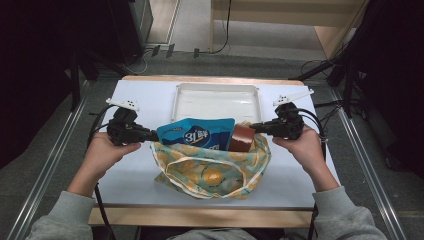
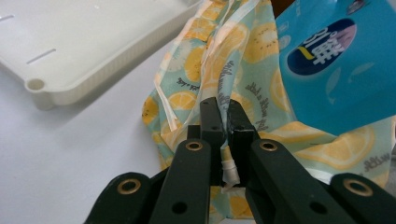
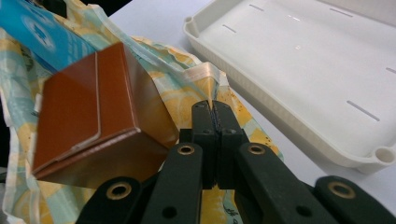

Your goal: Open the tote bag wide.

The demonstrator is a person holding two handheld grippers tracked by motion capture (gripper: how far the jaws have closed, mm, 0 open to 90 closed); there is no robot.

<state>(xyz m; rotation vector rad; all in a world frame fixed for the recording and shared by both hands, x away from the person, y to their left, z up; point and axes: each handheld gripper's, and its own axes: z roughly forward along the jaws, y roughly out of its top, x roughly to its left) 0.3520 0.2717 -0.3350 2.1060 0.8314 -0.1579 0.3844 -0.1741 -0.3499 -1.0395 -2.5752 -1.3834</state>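
Observation:
A lemon-print bag (image 1: 210, 172) lies on the white table, its mouth facing the far side. A blue pouch (image 1: 197, 133) and a brown box (image 1: 241, 138) stick out of that mouth. My left gripper (image 1: 151, 135) is shut on the bag's left rim; in the left gripper view the fabric (image 2: 224, 93) is pinched between the black jaws, with the blue pouch (image 2: 327, 60) to the right. My right gripper (image 1: 256, 127) is shut on the bag's right rim; in the right gripper view the fabric (image 3: 205, 79) runs into the jaws beside the brown box (image 3: 93, 116).
A white plastic tray (image 1: 182, 95) sits just beyond the bag at the table's far middle, also in the left gripper view (image 2: 70, 84) and the right gripper view (image 3: 280, 102). Cables trail from both grippers. Bare table lies on either side of the bag.

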